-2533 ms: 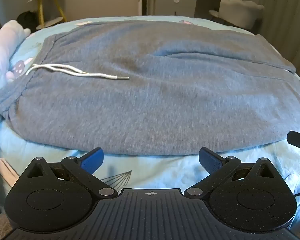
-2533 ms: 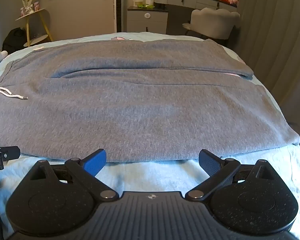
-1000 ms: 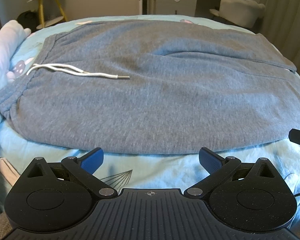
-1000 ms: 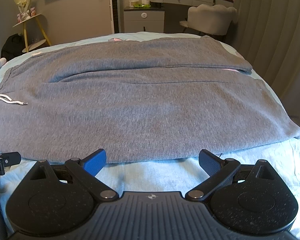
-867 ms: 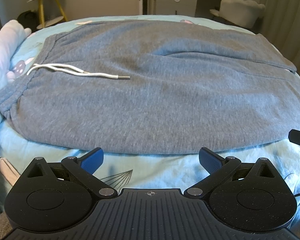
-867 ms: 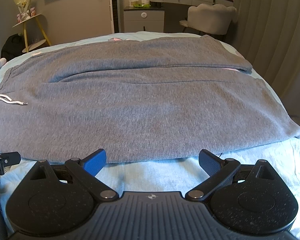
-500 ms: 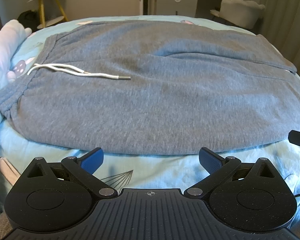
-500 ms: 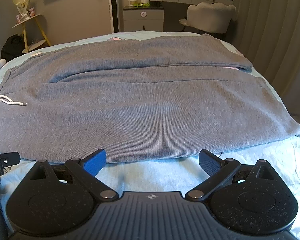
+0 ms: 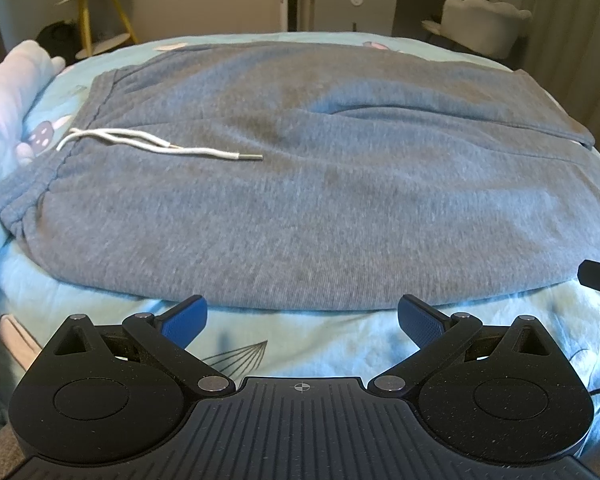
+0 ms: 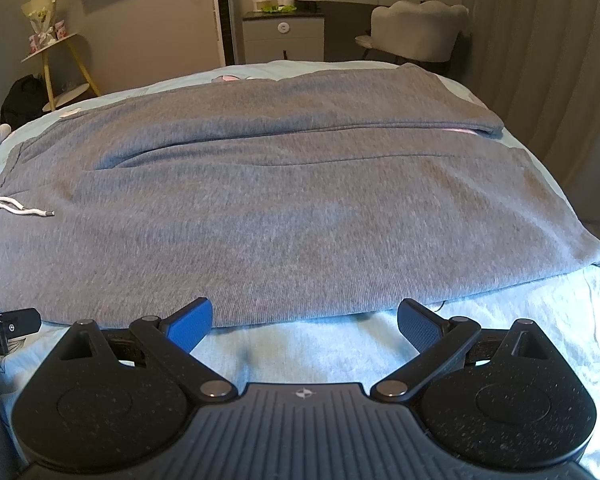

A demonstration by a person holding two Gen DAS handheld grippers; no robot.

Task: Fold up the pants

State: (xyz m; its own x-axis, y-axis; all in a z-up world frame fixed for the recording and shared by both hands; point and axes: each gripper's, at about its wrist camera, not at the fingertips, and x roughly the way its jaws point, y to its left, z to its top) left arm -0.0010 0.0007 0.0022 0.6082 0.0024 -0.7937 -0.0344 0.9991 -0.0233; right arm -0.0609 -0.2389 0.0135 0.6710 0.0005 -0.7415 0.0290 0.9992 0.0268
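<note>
Grey sweatpants (image 9: 320, 168) lie flat across the light blue bed, waistband at the left, legs running right. A white drawstring (image 9: 156, 146) rests on the fabric near the waistband. In the right wrist view the same pants (image 10: 280, 208) fill the bed, their leg hems ending at the right (image 10: 596, 256). My left gripper (image 9: 302, 318) is open, just short of the pants' near edge, with nothing between its blue pads. My right gripper (image 10: 304, 320) is also open at the near edge, farther right along the legs.
The bed sheet (image 9: 308, 344) shows between the grippers and the pants. A pale plush toy (image 9: 8, 92) lies at the bed's left edge. Beyond the bed stand a yellow-legged side table (image 10: 56, 52), a grey cabinet (image 10: 284, 38) and a grey chair (image 10: 416, 28).
The right wrist view has shifted slightly, with the pants sitting a little lower and the far room showing more. The left gripper has barely moved. Both grippers stay open.
</note>
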